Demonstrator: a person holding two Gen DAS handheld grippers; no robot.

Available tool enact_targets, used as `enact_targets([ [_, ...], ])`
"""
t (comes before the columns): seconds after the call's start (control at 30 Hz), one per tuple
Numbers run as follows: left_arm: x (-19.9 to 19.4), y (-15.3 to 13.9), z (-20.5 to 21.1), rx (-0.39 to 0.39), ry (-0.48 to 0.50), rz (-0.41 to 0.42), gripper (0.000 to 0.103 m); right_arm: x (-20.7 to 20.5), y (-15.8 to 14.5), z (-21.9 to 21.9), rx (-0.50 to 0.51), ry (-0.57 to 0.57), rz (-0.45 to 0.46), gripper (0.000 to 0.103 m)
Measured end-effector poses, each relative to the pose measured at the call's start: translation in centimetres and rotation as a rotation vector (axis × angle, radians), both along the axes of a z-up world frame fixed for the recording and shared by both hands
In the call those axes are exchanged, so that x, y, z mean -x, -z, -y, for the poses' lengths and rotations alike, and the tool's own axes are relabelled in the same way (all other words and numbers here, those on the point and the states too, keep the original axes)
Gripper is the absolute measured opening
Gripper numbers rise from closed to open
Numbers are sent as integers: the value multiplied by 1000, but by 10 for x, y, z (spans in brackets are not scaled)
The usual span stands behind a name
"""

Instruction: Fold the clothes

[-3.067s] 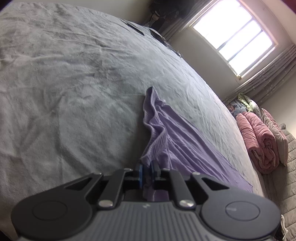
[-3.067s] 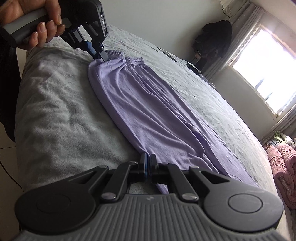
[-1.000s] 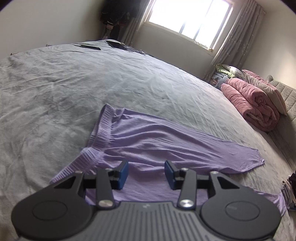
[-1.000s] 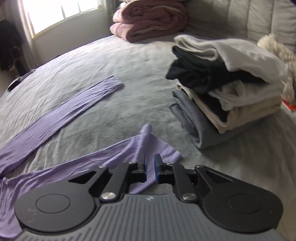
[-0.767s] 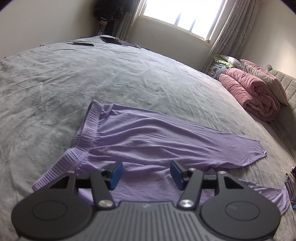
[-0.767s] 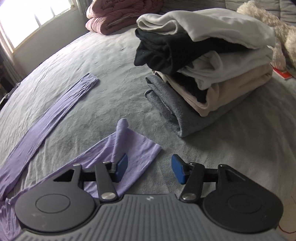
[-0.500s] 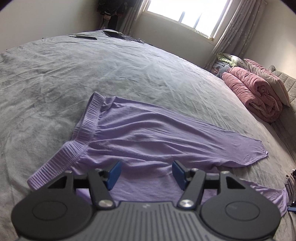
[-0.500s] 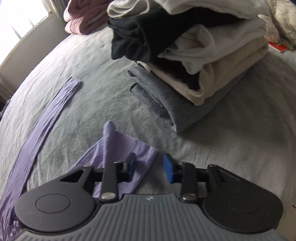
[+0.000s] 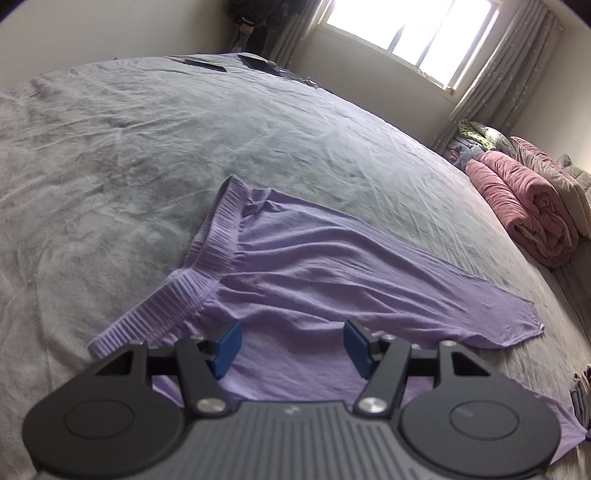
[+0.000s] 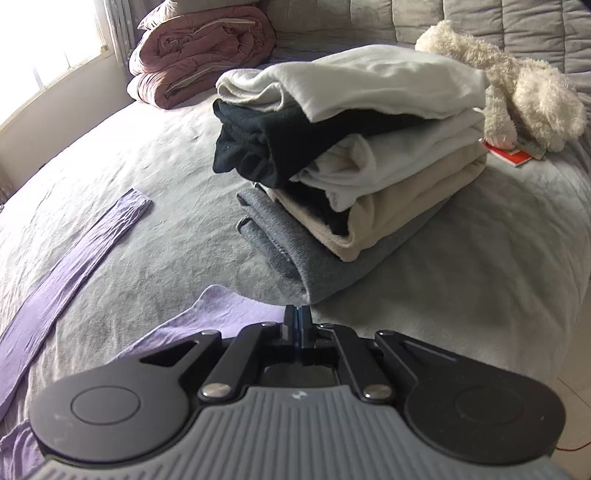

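The thin lilac knit trousers [image 9: 314, 273] lie flat on the grey bed [image 9: 147, 140]. Right gripper [image 10: 296, 321] fingers pinch a leg hem at six o'clock; left gripper [image 9: 291, 345] fingers gape over the waist, which needs grasping next.

Purple trousers [image 9: 332, 266]: you have one pair spread on the bed, with two legs showing.
Folded garments in the stack [image 10: 354, 158]: you can count about six layers, though the exact number is hard to tell.
Rolled pink quilts [image 10: 199, 55]: you see one bundle.
Plush toys [image 10: 517, 85]: one.
Dark flat items at the far edge of the bed [image 9: 207, 65]: at least two.
Windows [image 9: 402, 33]: one.
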State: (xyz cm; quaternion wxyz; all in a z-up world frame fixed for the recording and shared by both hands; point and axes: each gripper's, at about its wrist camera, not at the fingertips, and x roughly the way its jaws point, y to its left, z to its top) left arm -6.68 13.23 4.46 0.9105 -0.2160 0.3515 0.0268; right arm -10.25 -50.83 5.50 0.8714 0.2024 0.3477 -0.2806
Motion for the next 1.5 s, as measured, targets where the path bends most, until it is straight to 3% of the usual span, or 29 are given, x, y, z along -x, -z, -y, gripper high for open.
enact_targets([
  [0.27, 0, 4, 1, -6, -5, -29, 62, 3, 14, 6, 103, 45, -83, 0],
  [0.73, 2, 6, -7, -25, -27, -56, 62, 8, 17, 9, 254, 104, -153, 0],
  [0.9, 4, 4, -8, -11, -27, -48, 62, 5, 15, 0, 237, -29, -107, 1],
  [1.0, 4, 4, -8, -13, -25, -45, 62, -5, 10, -7, 249, -112, -88, 12],
  [1.07, 4, 4, -9, -7, -30, -45, 62, -17, 9, -8, 221, -192, -90, 14],
  [1.13, 5, 4, -10, 1, -36, -41, 62, -27, 13, -8, 161, -253, -106, 28],
  [1.2, 5, 3, -11, 3, -37, -34, 62, -34, 19, -7, 76, -290, -117, 32],
  [1.37, 3, 3, -7, -5, -27, -29, 63, -44, 29, -5, 8, -301, -161, 34],
  [1.43, 3, 2, -6, -4, -22, -25, 63, -45, 31, -15, 30, -333, -180, 34],
  [1.5, 3, 1, -5, -11, -20, -20, 63, -42, 29, -23, 57, -376, -178, 26],
])
